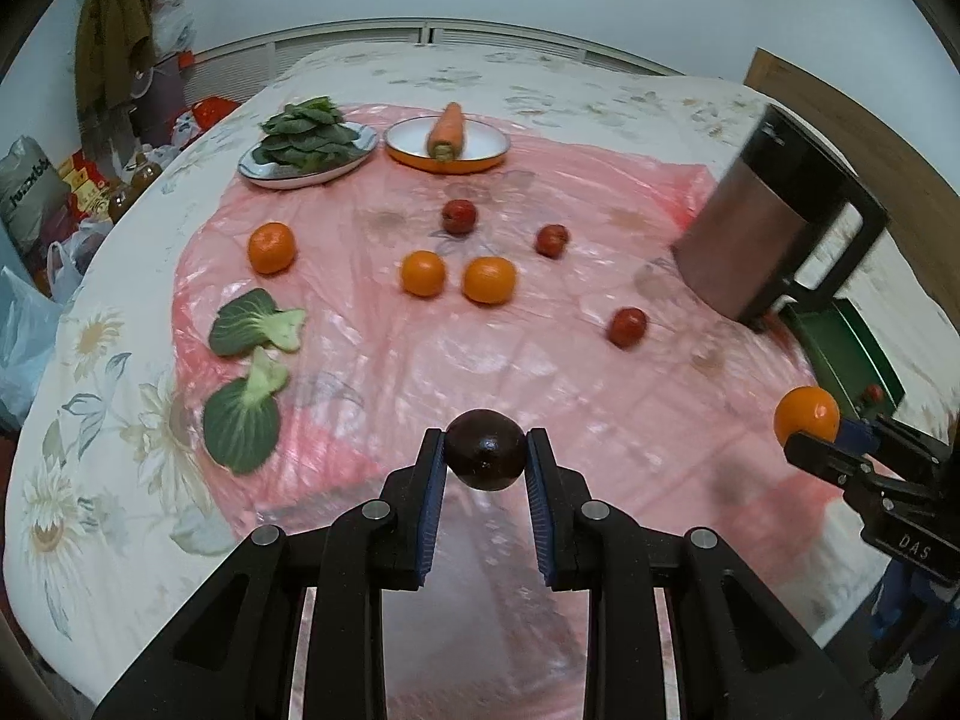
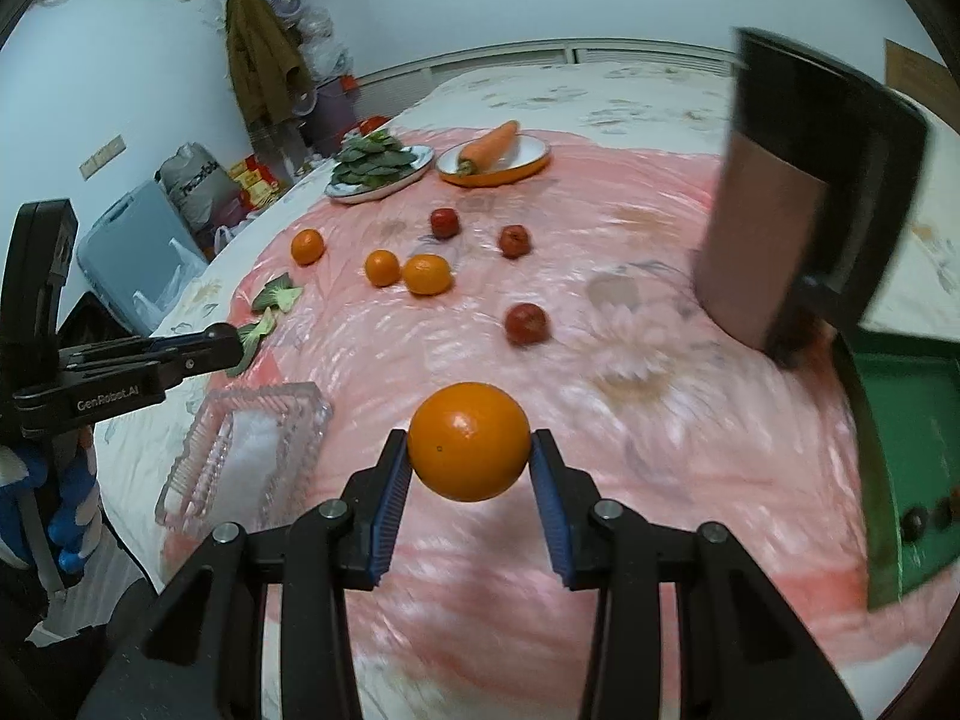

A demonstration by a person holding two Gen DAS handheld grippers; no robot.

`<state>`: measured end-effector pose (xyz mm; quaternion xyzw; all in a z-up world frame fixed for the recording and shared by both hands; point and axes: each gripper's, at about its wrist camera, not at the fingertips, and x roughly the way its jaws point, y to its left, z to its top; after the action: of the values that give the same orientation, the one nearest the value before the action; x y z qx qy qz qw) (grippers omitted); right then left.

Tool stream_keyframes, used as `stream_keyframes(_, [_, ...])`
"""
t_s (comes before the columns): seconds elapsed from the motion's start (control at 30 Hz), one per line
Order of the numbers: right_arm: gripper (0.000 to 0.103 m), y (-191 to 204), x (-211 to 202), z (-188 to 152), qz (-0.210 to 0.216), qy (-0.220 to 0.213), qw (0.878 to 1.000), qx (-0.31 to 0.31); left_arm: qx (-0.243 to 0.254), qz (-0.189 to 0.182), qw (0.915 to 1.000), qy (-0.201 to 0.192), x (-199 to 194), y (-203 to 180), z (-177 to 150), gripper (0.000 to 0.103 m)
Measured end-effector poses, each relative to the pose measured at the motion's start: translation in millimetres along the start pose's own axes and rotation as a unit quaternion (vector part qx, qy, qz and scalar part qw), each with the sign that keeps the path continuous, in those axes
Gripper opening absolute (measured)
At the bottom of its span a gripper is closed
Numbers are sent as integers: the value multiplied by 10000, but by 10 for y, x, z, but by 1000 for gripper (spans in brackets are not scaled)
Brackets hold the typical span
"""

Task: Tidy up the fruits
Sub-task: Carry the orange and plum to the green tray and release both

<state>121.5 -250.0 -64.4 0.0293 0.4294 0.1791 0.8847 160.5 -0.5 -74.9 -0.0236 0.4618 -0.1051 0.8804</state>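
Observation:
My left gripper (image 1: 486, 450) is shut on a dark purple round fruit (image 1: 485, 450), held above the pink sheet. My right gripper (image 2: 470, 450) is shut on an orange (image 2: 469, 441); it also shows in the left wrist view (image 1: 806, 415) at the right edge. Three oranges (image 1: 272, 247) (image 1: 423, 273) (image 1: 489, 279) and three small red fruits (image 1: 459, 216) (image 1: 552, 240) (image 1: 627, 327) lie on the pink sheet (image 1: 540, 360). A clear glass tray (image 2: 240, 456) sits left of the right gripper. A green tray (image 2: 918, 450) at the right holds small dark fruits.
A plate of spinach leaves (image 1: 309, 144) and an orange dish with a carrot (image 1: 447, 141) stand at the back. Two bok choy leaves (image 1: 255, 324) (image 1: 243, 417) lie at the left. A metal jug with a black handle (image 1: 774, 222) stands at the right. Bags crowd the floor at the left.

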Motion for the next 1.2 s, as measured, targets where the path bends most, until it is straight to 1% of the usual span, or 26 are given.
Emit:
stream_keyframes(0.17, [33,-320,-309,-186,-182,-149,9994,255,179,-88,9998,77,-41,-331,-65,22])
stream_keyframes(0.37, [33,-779,-596,-378,-402,-311,9964,685,554,-168,9981,206,-25,-828,-120,22])
stream_keyframes(0.57, [33,-1246,-785,-581,-608,-453,9914,1067,1022,-296,9937,348,47,-1406,-149,22])
stream_keyframes(0.83, [33,-1876,-971,-759,-1035,-612,9834,1360,1633,-611,9832,545,222,-2246,-105,22])
stream_keyframes(1.1, [33,-2491,-1078,-816,-1424,-777,9727,1656,2192,-1018,9685,603,440,-3110,70,22])
stream_keyframes(1.2, [33,-2684,-1106,-818,-1553,-839,9687,1746,2357,-1115,9635,607,534,-3344,134,22])
